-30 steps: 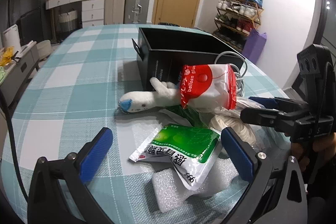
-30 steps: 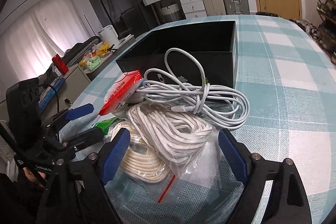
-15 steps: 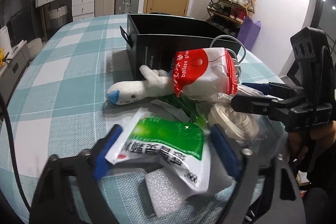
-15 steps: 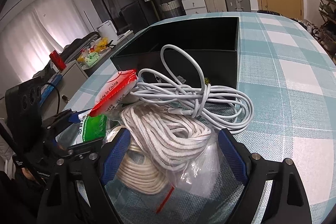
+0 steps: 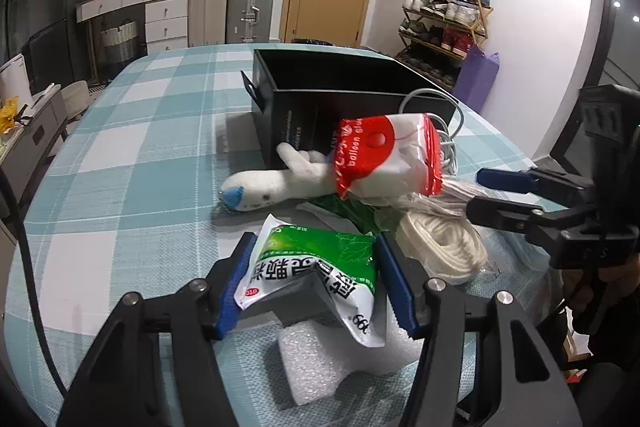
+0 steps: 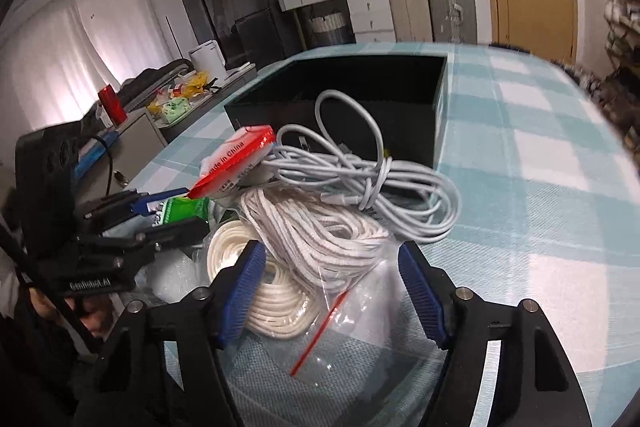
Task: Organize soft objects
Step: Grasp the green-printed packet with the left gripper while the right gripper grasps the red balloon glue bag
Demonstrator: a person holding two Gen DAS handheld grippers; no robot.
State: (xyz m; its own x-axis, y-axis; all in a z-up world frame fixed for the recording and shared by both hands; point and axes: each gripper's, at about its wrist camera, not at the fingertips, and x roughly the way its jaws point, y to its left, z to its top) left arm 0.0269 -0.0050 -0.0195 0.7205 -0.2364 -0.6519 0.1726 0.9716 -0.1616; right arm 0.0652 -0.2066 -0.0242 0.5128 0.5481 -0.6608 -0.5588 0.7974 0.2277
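Red packet (image 5: 382, 157) reads "balloon glue", and "made in China" on its edge; it sits on the one white plush toy (image 5: 280, 181) just in front of the black box (image 5: 340, 95). The left gripper (image 5: 316, 277) is clamped on a green-and-white sachet (image 5: 320, 263) with Chinese print and "666", lifted above white foam (image 5: 320, 359). The right gripper (image 6: 332, 291) is wide open around two bagged rope coils (image 6: 296, 251), with one white cable (image 6: 368, 179) beyond.
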